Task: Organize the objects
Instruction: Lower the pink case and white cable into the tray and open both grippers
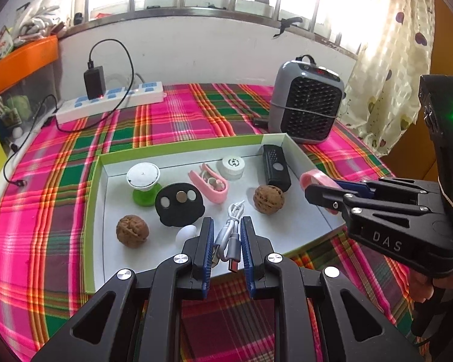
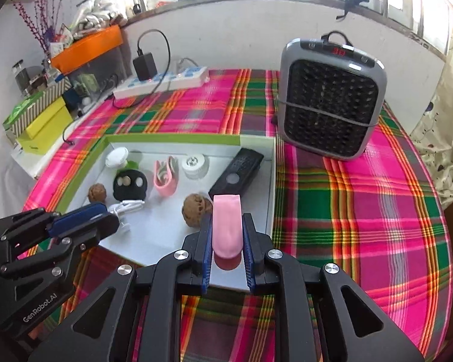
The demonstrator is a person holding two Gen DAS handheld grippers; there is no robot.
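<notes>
Two hand-held grippers over a shallow white tray with a green rim (image 1: 178, 148), which lies on a pink-and-green plaid tablecloth (image 1: 60, 187).

Left gripper (image 1: 225, 235): jaws drawn in on a bundled white USB cable (image 1: 231, 235), its blue pads against the loops on both sides and the metal plug hanging toward the near tray edge. In the right wrist view the same gripper (image 2: 105, 215) enters from the left with the cable (image 2: 126, 208) at its tips, above the tray floor.

Right gripper (image 2: 226, 235): jaws closed on a pink cap-shaped piece (image 2: 226, 226), which stands up between the pads over the tray's near right corner. In the left wrist view this gripper (image 1: 312, 188) reaches in from the right with the pink piece (image 1: 315, 178) at its tip, just above the right tray wall.

Tray contents: 2 walnuts, 1 at the near left (image 1: 132, 231) and 1 right of centre (image 1: 268, 199); a black disc with 3 round inserts (image 1: 179, 203); a white cup on a green base (image 1: 144, 182); an open pink case (image 1: 210, 184); a white round jar (image 1: 232, 166); a black remote-like block (image 1: 276, 167) along the right wall; a small white egg-shaped object (image 1: 185, 233) beside the left gripper.

Beyond the tray: a grey fan heater (image 1: 308, 102) at the far right and a white power strip (image 1: 111, 99) with a black adapter (image 1: 94, 82) at the far left.
</notes>
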